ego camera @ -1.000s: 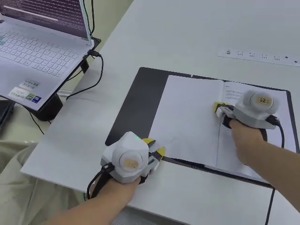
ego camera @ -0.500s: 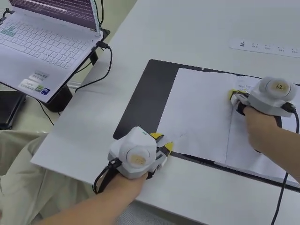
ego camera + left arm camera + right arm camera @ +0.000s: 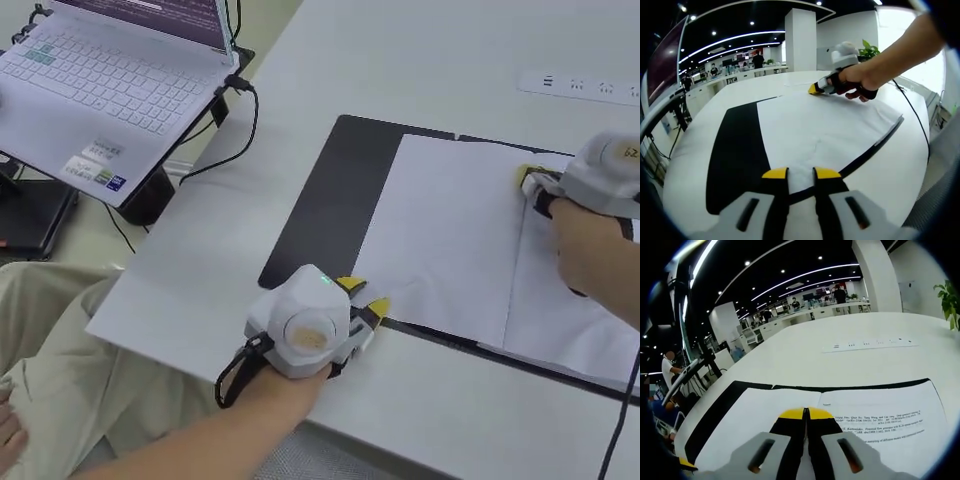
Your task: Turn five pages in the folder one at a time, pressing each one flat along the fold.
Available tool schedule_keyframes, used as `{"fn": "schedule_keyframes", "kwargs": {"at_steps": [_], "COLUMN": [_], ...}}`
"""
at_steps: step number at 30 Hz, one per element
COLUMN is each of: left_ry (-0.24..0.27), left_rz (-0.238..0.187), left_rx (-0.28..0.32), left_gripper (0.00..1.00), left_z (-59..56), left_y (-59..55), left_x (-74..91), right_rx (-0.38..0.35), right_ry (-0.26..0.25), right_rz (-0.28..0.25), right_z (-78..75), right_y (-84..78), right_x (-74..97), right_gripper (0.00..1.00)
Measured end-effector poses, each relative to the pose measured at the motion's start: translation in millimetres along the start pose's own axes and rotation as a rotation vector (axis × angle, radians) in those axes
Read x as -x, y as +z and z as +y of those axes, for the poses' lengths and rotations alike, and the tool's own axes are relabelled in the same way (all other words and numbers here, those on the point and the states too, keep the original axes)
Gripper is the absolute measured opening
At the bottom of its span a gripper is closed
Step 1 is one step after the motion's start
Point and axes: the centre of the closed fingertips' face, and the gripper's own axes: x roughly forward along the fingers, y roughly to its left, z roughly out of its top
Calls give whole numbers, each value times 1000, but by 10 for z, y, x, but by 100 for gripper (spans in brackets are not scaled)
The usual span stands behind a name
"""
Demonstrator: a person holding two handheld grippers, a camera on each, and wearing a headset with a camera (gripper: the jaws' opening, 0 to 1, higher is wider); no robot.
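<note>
- White table [image 3: 400, 60] bears the black folder [image 3: 320, 200], which lies open at the near right.
- Left gripper [image 3: 365, 296], jaws a little apart, is at the near edge of the left page [image 3: 450, 240].
- Right gripper [image 3: 532, 180], jaws clenched together, touches the fold [image 3: 513, 260] at the far end.
</note>
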Motion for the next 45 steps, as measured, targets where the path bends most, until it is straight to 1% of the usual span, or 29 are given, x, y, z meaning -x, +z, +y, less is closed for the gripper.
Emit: {"fn": "schedule_keyframes", "kwargs": {"at_steps": [5, 8, 11, 15, 21, 23, 24, 25, 28, 29, 30, 33, 34, 37, 39, 41, 43, 44, 45], "left_ry": [1, 1, 0, 0, -1, -1, -2, -2, -2, -2, -2, -2, -2, -3, -4, -6, -6, -6, -6], "left_rz": [1, 0, -1, -1, -2, -1, -1, -2, -1, -1, -1, -1, -2, -1, -1, -1, -1, -2, -2], "left_rx": [-1, -1, -1, -2, -2, -3, -3, -3, -3, -3, -3, -1, -1, -3, -4, -4, -4, -3, -3], "left_gripper": [18, 18, 18, 18, 18, 18, 18, 18, 18, 18, 18, 18, 18, 18, 18, 18, 18, 18, 18], "left_z": [-2, -4, -4, -9, -11, -11, -11, -12, -11, -11, -11, -8, -7, -4, -2, 1, 3, 4, 5], "left_y": [-3, -3, -3, 1, 0, 2, 4, 5, 5, 5, 6, 6, 6, 6, 5, 5, 3, 3, 2], "left_x": [3, 0, -1, 4, 4, 6, 7, 8, 7, 8, 8, 8, 7, 8, 7, 8, 7, 6, 6], "right_rx": [9, 0, 1, -4, -27, -25, -30, -30, -36, -39, -41, -35, -34, -26, -37, -25, -28, -32, -30], "right_ry": [-4, -5, 5, 9, 20, 25, 28, 30, 42, 48, 57, 66, 69, 85, 93, 100, 102, 104, 105], "right_rz": [1, 2, 8, 6, -1, -4, -5, -6, -2, -1, 2, 8, 9, 11, 12, 16, 19, 22, 22], "right_z": [-108, -160, -183, -205, -175, -162, -123, -114, -110, -83, -25, -5, 50, 98, 154, 218, 247, 212, 212], "right_y": [85, 109, 113, 97, 46, 27, -4, -15, -36, -47, -69, -104, -116, -159, -178, -200, -217, -232, -239], "right_x": [-181, -238, -293, -317, -208, -185, -108, -89, -76, -41, 39, 94, 168, 242, 333, 419, 474, 444, 453], "right_gripper": [0, 0, 0, 0, 0, 0, 0, 0, 0, 0, 0, 0, 0, 0, 0, 0, 0, 0, 0]}}
